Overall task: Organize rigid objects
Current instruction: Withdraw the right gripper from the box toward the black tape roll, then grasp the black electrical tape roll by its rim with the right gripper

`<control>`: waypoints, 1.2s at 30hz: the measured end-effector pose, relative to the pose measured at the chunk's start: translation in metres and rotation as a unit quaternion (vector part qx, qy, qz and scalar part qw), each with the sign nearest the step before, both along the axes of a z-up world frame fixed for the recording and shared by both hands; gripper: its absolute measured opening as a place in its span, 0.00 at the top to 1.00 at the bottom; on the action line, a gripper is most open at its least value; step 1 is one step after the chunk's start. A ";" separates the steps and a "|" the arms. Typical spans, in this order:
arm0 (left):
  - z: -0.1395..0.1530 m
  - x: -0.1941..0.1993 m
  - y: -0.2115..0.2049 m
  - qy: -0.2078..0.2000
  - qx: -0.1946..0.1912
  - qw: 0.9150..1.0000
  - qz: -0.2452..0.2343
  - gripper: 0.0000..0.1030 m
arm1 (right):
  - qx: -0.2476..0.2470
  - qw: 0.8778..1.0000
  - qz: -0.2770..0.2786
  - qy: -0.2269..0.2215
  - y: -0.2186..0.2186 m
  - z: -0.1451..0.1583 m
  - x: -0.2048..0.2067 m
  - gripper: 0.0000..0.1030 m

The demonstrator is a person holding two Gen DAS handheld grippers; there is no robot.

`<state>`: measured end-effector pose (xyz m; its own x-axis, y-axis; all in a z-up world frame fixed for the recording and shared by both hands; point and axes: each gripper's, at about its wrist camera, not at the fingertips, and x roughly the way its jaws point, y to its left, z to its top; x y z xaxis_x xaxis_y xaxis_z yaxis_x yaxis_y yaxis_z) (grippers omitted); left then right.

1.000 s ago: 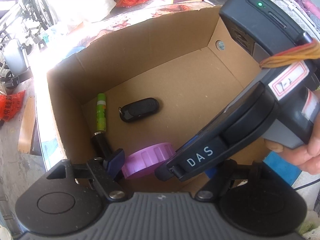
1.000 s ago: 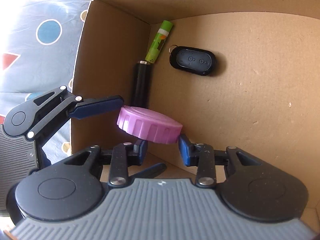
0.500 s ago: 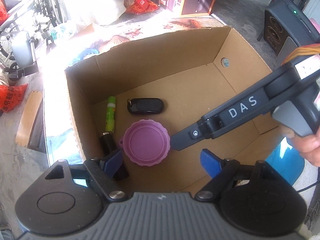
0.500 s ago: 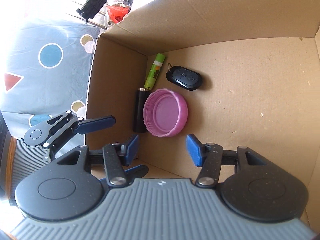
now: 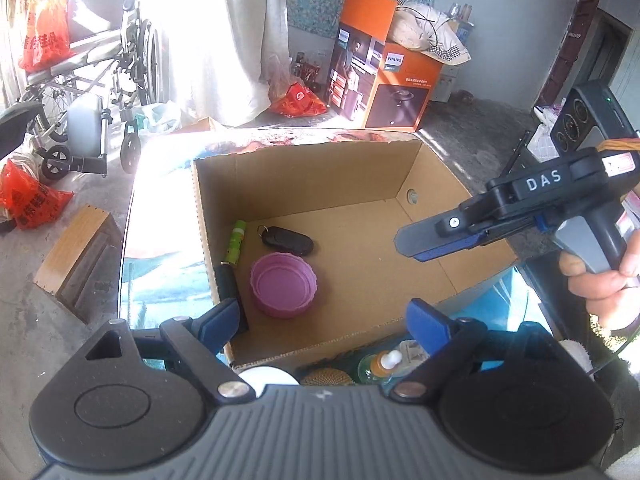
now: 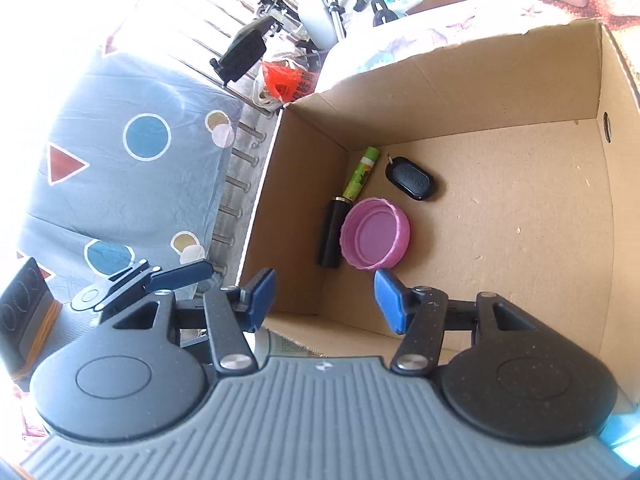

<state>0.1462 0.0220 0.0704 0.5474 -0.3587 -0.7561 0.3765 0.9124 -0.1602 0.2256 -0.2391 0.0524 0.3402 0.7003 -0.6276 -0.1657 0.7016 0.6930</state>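
Both grippers hang above the open brown cardboard box (image 5: 332, 184) with nothing between their fingers. Seen from its own camera, the right gripper (image 6: 325, 300) has its blue-padded fingers spread wide over the box's near wall, pointing down into it. The left gripper (image 5: 322, 322) is likewise parted wide, its pads straddling the near edge of the box.

Only the left wrist view shows the right gripper from outside (image 5: 452, 240): a black and grey tool marked "DAS", held level above the right wall of the box by a bare hand (image 5: 600, 280) wrapped round its grey handle. That view also takes in the room beyond, with a wheelchair (image 5: 100, 100), an orange printed carton (image 5: 384, 68) and red plastic bags. The right wrist view alone shows a grey cloth with coloured circles and triangles (image 6: 132, 152) left of the box, and the tip of the left gripper seen from the side (image 6: 180, 276).

On the box floor, near the left wall, a round pink plastic lid with a ribbed rim (image 6: 375, 239) lies open side up. A matte black cylinder (image 6: 331, 232) lies just beside it against the wall, end to end with a slim green printed tube (image 6: 360, 174). A glossy black oval key fob with a small ring (image 6: 410, 179) rests near the lid, apart from it.
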 end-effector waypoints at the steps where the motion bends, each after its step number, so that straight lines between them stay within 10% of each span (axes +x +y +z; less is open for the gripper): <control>1: -0.002 -0.009 0.000 -0.006 -0.002 1.000 0.003 0.10 | 0.007 1.000 -0.005 -0.013 -0.005 0.006 -0.012 0.45; 7: -0.028 -0.056 -0.001 0.001 -0.025 1.000 0.013 0.09 | 0.006 0.996 -0.037 -0.077 -0.021 0.018 -0.090 0.39; 15: -0.078 -0.087 -0.012 0.037 0.023 0.999 0.018 0.09 | -0.036 0.994 -0.061 -0.078 0.011 -0.041 -0.152 0.39; 36: -0.136 -0.092 -0.033 0.042 0.112 0.993 0.010 0.27 | -0.133 0.988 -0.011 -0.075 0.099 -0.112 -0.139 0.62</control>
<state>0.0538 -0.0106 -0.0655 0.4845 -0.1663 -0.8588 0.3510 0.9362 0.0168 0.0865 -0.1397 -0.0597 0.4568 0.5078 -0.7303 -0.2343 0.8607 0.4520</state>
